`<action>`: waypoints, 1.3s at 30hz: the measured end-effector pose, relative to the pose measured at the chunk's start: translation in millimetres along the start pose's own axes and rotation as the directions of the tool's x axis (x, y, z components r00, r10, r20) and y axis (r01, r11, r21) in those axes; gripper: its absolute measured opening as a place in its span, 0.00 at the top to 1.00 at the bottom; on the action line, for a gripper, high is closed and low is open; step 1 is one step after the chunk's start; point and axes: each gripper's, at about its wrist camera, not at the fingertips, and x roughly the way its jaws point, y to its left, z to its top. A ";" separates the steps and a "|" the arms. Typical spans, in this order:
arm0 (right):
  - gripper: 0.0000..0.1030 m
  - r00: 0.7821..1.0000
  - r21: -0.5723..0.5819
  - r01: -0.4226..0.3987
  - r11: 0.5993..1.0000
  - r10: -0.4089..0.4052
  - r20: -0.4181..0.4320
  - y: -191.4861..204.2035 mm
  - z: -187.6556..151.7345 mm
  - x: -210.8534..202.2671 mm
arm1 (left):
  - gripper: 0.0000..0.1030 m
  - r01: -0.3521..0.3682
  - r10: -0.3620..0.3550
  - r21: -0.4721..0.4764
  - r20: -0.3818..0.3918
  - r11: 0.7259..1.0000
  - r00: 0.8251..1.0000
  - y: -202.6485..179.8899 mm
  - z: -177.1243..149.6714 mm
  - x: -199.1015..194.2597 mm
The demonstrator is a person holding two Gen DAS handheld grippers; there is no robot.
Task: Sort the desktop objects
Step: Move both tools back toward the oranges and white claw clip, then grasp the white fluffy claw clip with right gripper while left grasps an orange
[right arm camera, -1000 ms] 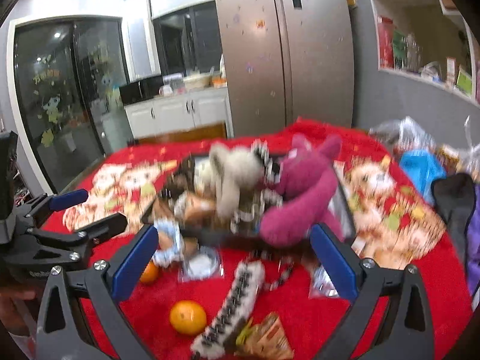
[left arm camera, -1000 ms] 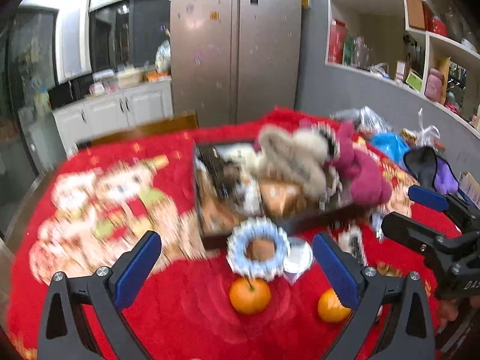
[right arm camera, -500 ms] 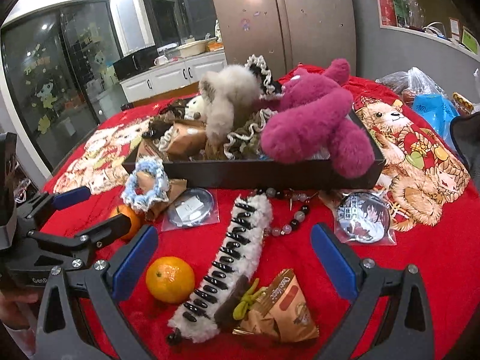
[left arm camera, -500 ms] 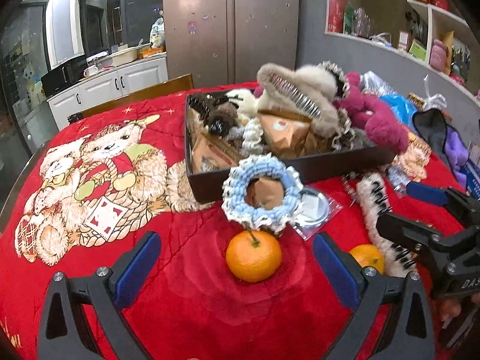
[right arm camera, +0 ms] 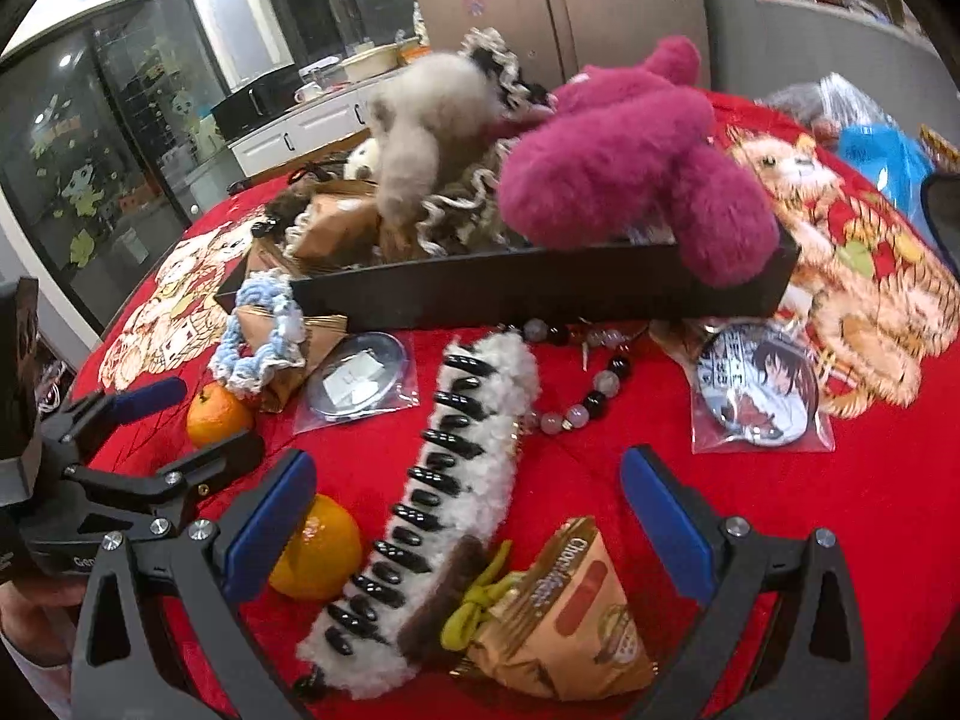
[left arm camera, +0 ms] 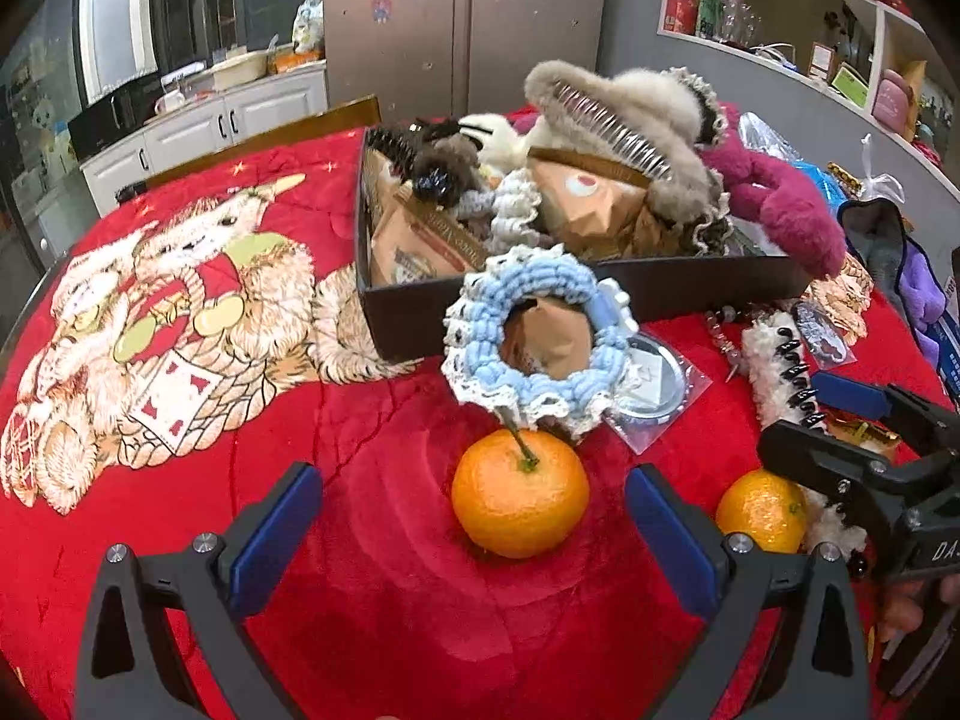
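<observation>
My left gripper (left arm camera: pixel 474 531) is open and empty, low over the red cloth, with a tangerine (left arm camera: pixel 519 493) between its fingers just ahead. A blue and white scrunchie (left arm camera: pixel 537 341) leans on a brown packet behind it. A second tangerine (left arm camera: pixel 761 510) lies to the right, by my right gripper (left arm camera: pixel 840 420). My right gripper (right arm camera: pixel 468 516) is open and empty over a white furry hair claw (right arm camera: pixel 444 504) and a brown snack packet (right arm camera: pixel 570 618). The second tangerine (right arm camera: pixel 318 546) sits by its left finger. The black box (right arm camera: pixel 540 285) holds plush toys and packets.
A bead bracelet (right arm camera: pixel 576 384), a bagged mirror (right arm camera: pixel 360 384) and a bagged picture badge (right arm camera: pixel 756 396) lie in front of the box. A pink plush (right arm camera: pixel 636 168) hangs over the box's right edge. Bags (left arm camera: pixel 900 252) lie at the far right. My left gripper (right arm camera: pixel 150 438) shows at the left.
Both grippers have moved down and forward toward the cloth. The tangerine now lies between my left fingers and the hair claw between my right fingers. Both stay open.
</observation>
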 end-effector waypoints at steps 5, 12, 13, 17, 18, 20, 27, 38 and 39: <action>0.01 1.000 -0.020 0.021 1.000 -0.021 0.000 4.2 -0.8 1.4 | 0.00 -0.021 0.021 -0.013 -0.031 1.000 0.999 2.7 -0.5 6.2; 0.02 1.000 -0.019 0.026 0.999 -0.026 0.003 4.2 -1.1 0.4 | 0.00 -0.033 0.033 -0.003 -0.041 0.999 0.999 1.2 -0.4 8.6; 0.04 1.000 -0.019 0.026 0.999 -0.026 0.004 4.4 -1.2 0.3 | 0.00 -0.033 0.033 -0.003 -0.041 0.999 0.999 1.3 -0.6 8.5; 0.12 1.000 -0.017 0.026 1.000 -0.026 0.010 4.5 -1.3 -0.8 | 0.00 -0.035 0.035 -0.001 -0.040 0.999 0.999 1.8 -0.7 8.6; 0.17 1.000 -0.018 0.021 1.000 -0.021 0.011 4.6 -1.2 -1.1 | 0.00 -0.035 0.034 -0.001 -0.040 0.999 0.999 1.9 -0.7 8.7; 0.28 1.000 -0.018 0.016 1.000 -0.016 0.013 4.3 -1.4 -1.4 | 0.00 -0.032 0.032 -0.001 -0.039 0.999 0.999 1.5 -0.9 8.4; 0.62 1.000 -0.077 0.023 0.997 -0.023 0.009 17.9 -5.5 -0.6 | 0.61 -0.002 0.002 -0.004 0.014 1.000 1.000 -1.2 -2.1 -2.8; 0.69 1.000 -0.095 0.013 0.995 -0.012 0.013 23.5 -6.9 -2.0 | 0.61 0.006 -0.006 -0.002 0.015 1.000 1.000 -3.4 -1.3 -4.0; 0.69 1.000 -0.096 0.014 0.995 -0.013 0.014 22.6 -7.4 -2.2 | 0.61 0.009 -0.009 -0.002 0.014 1.000 1.000 -3.7 -1.4 -4.4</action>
